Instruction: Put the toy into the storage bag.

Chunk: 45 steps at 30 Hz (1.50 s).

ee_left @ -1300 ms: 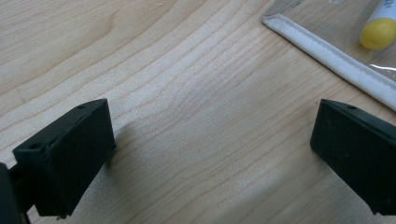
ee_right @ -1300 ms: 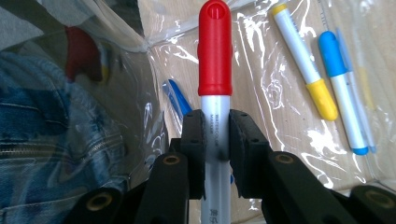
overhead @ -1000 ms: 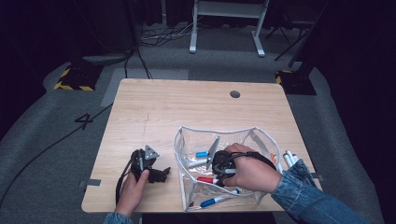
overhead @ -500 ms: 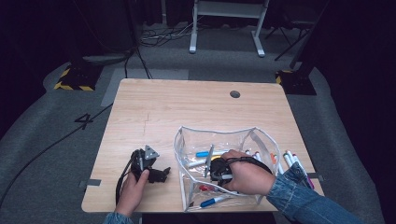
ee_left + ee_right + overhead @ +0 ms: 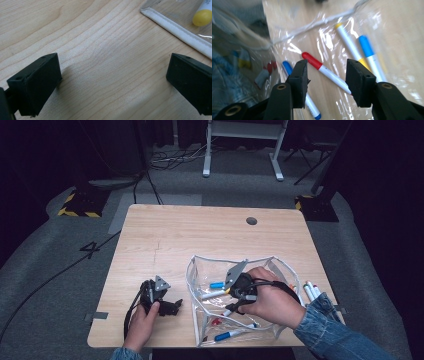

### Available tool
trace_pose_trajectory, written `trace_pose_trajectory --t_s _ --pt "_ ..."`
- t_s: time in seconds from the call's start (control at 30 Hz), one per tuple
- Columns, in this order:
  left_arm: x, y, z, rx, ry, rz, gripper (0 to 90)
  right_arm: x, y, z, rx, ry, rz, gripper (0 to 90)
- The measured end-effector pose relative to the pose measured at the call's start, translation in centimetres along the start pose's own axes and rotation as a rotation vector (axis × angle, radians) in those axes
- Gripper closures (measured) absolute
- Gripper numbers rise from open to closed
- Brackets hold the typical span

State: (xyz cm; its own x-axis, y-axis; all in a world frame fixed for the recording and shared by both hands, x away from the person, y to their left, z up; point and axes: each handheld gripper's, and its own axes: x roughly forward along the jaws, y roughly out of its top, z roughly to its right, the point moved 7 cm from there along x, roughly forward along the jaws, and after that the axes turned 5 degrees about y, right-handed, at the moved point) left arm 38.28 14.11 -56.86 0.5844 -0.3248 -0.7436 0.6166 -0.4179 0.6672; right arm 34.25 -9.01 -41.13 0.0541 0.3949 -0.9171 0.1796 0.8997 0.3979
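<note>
Two parted jaws of the right gripper (image 5: 325, 80) hung inside the clear pouch (image 5: 200, 270) over a red-capped marker (image 5: 324, 71), light, stiff and likely slippery, best pinched mid-barrel.

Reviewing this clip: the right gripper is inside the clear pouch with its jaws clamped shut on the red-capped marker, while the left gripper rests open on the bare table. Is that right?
Not quite. The right gripper is inside the clear pouch, but its jaws are open, straddling the red-capped marker without closing on it, as the right gripper view shows. The left gripper does rest open on the bare table.
</note>
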Motion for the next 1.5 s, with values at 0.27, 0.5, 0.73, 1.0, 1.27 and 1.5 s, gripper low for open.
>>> trace_pose_trajectory --t_s 0.27,0.5,0.73,1.0,1.27,1.5 --pt "0.0 0.0 0.0 0.0 0.0 0.0 0.1 -4.0 -0.2 1.3 0.057 -0.073 0.124 55.2" --pt "0.0 0.0 0.0 -0.001 -0.001 -0.001 0.1 -7.3 -2.2 3.1 0.149 -0.125 0.188 55.8" --pt "0.0 0.0 0.0 -0.001 -0.001 -0.001 0.1 -10.2 -5.3 4.7 0.259 -0.172 0.24 55.7" --pt "0.0 0.0 0.0 -0.001 -0.001 -0.001 0.1 -12.9 -9.3 6.2 0.359 -0.223 0.271 57.0" --pt "-0.1 0.0 0.0 -0.002 0.006 -0.002 0.1 -13.8 -13.8 8.0 0.462 -0.284 0.26 57.2" --pt "-0.1 0.0 0.0 -0.002 0.006 -0.002 0.1 -12.6 -18.4 9.8 0.582 -0.306 0.211 57.0"
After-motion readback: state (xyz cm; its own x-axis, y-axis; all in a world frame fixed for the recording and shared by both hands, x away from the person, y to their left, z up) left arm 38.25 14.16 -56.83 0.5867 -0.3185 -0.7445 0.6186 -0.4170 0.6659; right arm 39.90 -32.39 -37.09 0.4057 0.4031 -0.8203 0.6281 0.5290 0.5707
